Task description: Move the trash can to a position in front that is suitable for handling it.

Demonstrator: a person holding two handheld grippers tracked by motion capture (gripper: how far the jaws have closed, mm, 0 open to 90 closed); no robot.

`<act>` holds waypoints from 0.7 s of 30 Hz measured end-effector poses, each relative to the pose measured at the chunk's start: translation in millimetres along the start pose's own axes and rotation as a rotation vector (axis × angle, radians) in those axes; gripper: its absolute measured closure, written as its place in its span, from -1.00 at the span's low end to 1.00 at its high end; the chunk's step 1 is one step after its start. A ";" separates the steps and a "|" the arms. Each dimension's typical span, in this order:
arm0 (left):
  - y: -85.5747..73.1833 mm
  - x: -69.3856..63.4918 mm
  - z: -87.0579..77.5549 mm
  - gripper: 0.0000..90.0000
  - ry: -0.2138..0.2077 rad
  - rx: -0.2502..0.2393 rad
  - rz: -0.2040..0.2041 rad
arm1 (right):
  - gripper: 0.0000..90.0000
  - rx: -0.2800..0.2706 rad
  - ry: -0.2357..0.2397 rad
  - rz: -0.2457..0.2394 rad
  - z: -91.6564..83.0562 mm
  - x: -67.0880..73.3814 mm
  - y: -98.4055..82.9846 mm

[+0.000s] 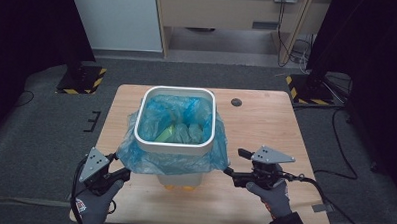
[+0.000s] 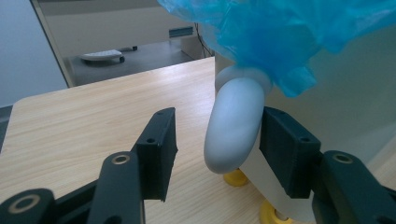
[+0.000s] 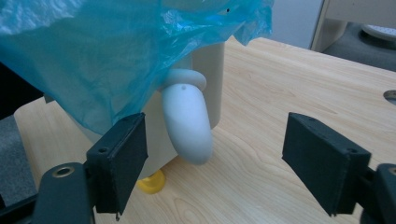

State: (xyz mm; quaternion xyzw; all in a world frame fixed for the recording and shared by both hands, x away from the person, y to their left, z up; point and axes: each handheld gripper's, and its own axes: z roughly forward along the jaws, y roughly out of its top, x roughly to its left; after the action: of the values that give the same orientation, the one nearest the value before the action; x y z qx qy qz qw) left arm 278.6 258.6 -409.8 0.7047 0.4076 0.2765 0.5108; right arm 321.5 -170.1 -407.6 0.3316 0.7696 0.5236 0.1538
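The left gripper [image 2: 212, 154] has its jaws half apart around the bin's white side handle [image 2: 236, 126], one pad just beside it, the other clear. The right gripper [image 3: 215, 163] stands wide, the opposite handle [image 3: 187, 121] between its jaws, untouched. The white bin [image 1: 174, 141] sits mid-counter [image 1: 266, 124] on yellow feet [image 3: 152, 182], its blue bag [image 1: 135, 150] draped over the rim, green scraps [image 1: 168, 133] inside
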 end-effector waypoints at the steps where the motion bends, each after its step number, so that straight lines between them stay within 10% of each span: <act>1: 0.0 0.0 0.2 0.04 -0.001 0.000 0.000 | -0.49 0.003 -0.001 0.000 0.8 0.0 0.0; 21: -1.3 -2.7 6.2 0.24 -0.018 0.003 -0.011 | -0.11 -0.012 0.038 0.017 13.2 -2.1 1.1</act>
State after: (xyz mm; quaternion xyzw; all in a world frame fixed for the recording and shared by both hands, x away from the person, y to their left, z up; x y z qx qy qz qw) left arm 281.8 253.4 -413.0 0.7056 0.4072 0.2669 0.5148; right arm 331.1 -162.0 -412.1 0.3270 0.7665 0.5356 0.1365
